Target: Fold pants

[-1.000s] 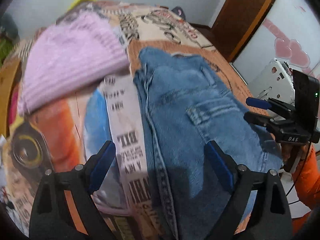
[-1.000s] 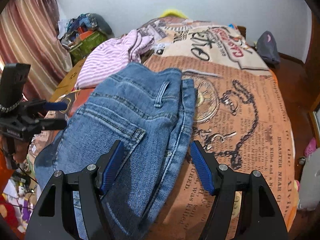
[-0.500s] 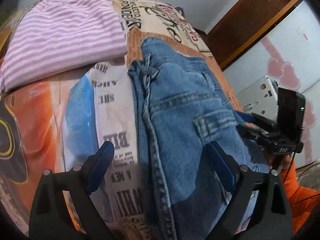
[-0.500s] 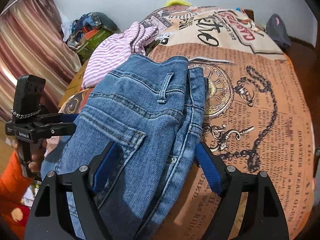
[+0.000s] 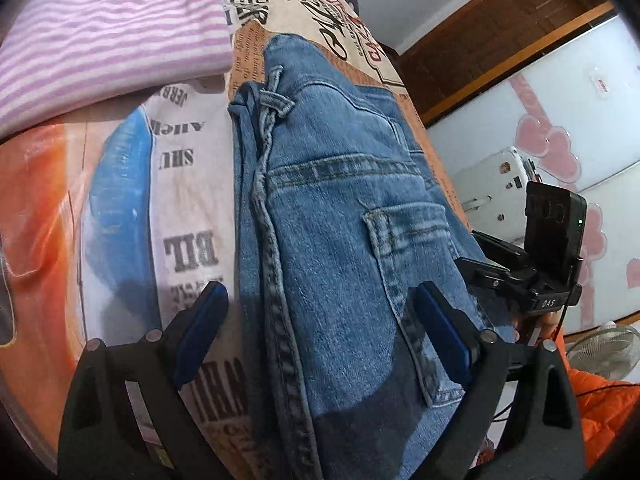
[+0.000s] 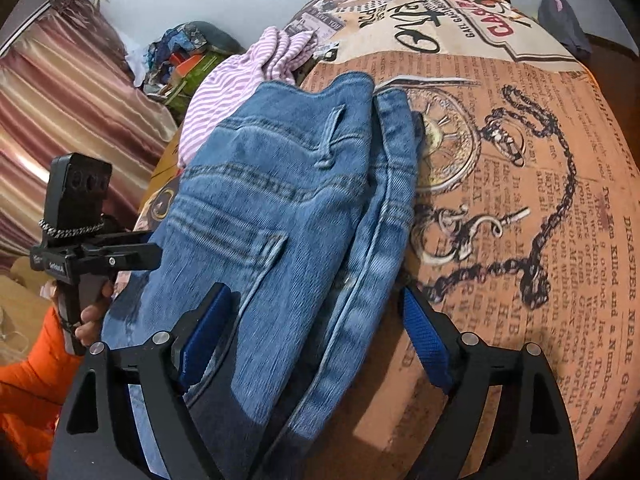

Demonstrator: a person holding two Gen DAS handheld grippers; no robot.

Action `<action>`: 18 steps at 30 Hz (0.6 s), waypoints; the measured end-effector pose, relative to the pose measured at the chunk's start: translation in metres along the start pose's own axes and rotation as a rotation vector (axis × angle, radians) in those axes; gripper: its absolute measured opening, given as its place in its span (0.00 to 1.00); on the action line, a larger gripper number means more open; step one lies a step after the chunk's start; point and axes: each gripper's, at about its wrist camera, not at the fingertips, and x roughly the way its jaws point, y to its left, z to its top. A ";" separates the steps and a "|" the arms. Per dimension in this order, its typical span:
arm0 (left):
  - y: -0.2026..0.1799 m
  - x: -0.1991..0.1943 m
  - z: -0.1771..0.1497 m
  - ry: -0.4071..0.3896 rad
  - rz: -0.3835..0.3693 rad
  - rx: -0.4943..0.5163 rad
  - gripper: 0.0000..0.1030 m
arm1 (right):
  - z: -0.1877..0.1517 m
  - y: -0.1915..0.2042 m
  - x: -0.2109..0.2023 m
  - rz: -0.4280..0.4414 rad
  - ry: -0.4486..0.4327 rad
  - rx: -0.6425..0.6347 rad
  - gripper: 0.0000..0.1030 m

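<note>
With the left gripper (image 5: 320, 320) wide open and the right gripper (image 6: 316, 328) having just spread wider, neither gripping the jeans (image 6: 280, 208), a careless pinch could catch one layer and undo the fold.

A bedroom in a home. A bed covered by a newspaper-print bedspread (image 6: 520, 168) fills most of both views, with clothing lying on it: blue jeans (image 6: 288, 220) and, farther back, a pink-striped garment (image 5: 104, 40). On the far left a striped curtain (image 6: 60, 120) hangs beside a heap of household clutter (image 6: 180, 60). To the right stand a brown wooden door frame (image 5: 500, 28) and a white panel with pink heart stickers (image 5: 560, 152); a fan (image 5: 600, 344) sits low nearby.
</note>
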 end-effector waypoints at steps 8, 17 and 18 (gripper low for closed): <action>-0.018 0.021 0.019 0.062 -0.013 0.087 1.00 | 0.012 0.007 0.013 0.018 0.012 -0.034 0.83; -0.034 0.018 0.027 0.051 0.067 0.174 0.87 | 0.023 0.009 0.013 -0.028 -0.016 -0.060 0.63; -0.038 0.016 0.026 0.041 0.086 0.187 0.84 | 0.022 0.010 0.011 -0.039 -0.024 -0.062 0.57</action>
